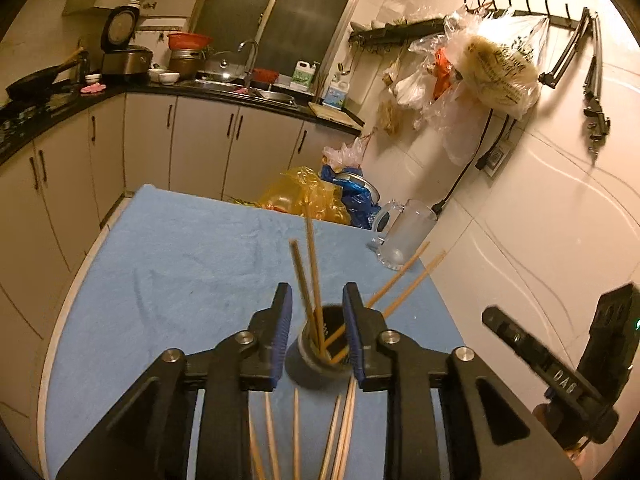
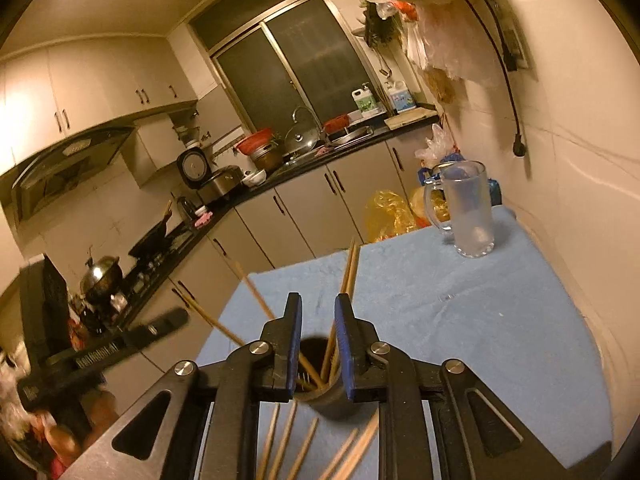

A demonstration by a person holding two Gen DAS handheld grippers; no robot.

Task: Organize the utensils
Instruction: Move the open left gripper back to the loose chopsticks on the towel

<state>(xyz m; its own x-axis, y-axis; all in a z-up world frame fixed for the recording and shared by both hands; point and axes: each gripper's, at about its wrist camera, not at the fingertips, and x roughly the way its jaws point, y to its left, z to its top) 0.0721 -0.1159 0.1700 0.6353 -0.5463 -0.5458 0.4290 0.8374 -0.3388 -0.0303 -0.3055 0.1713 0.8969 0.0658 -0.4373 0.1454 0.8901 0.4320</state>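
Note:
A dark cylindrical utensil holder (image 1: 318, 364) stands on the blue cloth (image 1: 180, 264) and holds several wooden chopsticks (image 1: 310, 280) that lean out of it. My left gripper (image 1: 316, 300) hovers above the holder, jaws open on either side of its mouth, holding nothing. More loose chopsticks (image 1: 296, 432) lie on the cloth under the gripper. In the right wrist view the same holder (image 2: 320, 376) and its chopsticks (image 2: 346, 280) sit between the open jaws of my right gripper (image 2: 318, 308), with loose chopsticks (image 2: 280, 440) below. The right gripper body also shows at the left view's right edge (image 1: 560, 368).
A frosted glass mug (image 1: 404, 232) (image 2: 466, 208) stands at the table's far corner by the tiled wall. Yellow and blue plastic bags (image 1: 320, 196) lie beyond the far edge. Kitchen counter, sink and cabinets (image 1: 192, 140) are farther back. Bags hang from a wall rack (image 1: 480, 60).

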